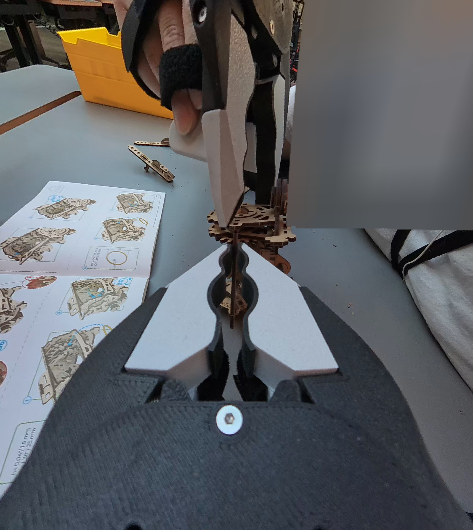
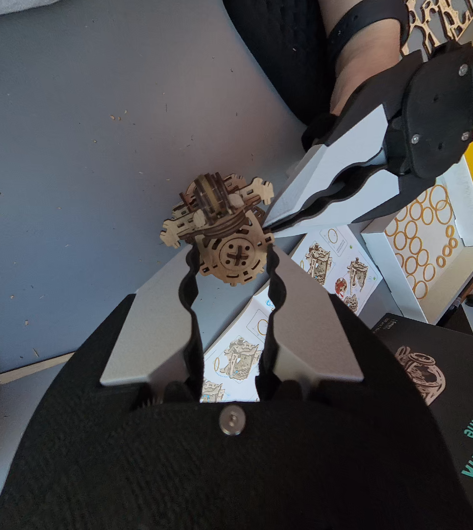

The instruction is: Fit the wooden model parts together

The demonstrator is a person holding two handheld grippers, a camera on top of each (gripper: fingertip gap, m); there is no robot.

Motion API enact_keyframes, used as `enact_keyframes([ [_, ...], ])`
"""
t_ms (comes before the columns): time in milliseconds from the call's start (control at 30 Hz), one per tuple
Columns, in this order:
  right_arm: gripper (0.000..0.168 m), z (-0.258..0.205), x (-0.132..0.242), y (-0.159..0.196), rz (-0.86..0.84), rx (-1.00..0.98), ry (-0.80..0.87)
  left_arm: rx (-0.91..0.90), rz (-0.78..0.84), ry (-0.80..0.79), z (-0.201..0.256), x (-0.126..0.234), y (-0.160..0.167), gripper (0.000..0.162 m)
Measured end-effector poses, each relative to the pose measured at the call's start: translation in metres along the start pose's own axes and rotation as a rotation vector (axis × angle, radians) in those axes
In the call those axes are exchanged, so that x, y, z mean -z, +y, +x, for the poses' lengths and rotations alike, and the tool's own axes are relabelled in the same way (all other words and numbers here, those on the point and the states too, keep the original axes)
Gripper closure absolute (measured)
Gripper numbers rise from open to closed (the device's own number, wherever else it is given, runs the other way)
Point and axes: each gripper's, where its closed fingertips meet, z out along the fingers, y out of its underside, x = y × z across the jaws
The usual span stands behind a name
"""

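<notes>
The wooden model assembly hangs above the grey desk, held between the two tools. In the right wrist view it shows a round, slotted disc face with a cross cut at its centre turned towards the camera, and behind that a stack of curved ribs and toothed plates; its long axis runs from that near disc away to the far ribs, tilted slightly to the left.

The right tool has its jaws spread moderately and set against the two sides of the disc end, gripping the wooden model assembly at the fingertips. The left tool reaches in from the upper right of that view, jaws nearly together, its tips at the right edge of the assembly.

In the left wrist view the left tool is closed on a thin dark wooden plate standing edge-on between its jaws; this plate runs near to far and joins the toothed plates of the wooden model assembly just beyond the tips. The right tool comes down from above there, its tip touching the top left of the assembly.

Further left on the desk lie an open instruction booklet, two loose wooden strips and, beyond them, a yellow bin. In the right wrist view, a white tray of rubber bands and a black box sit to the right.
</notes>
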Motion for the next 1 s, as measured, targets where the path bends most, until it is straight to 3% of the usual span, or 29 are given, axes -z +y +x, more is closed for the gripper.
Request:
enact_keyframes([
  [1000,0.123,0.0004,0.0009,-0.0029,0.013,0.061,0.057,0.058,0.019,0.009,-0.0017,-0.0006,0.0005,0.162],
])
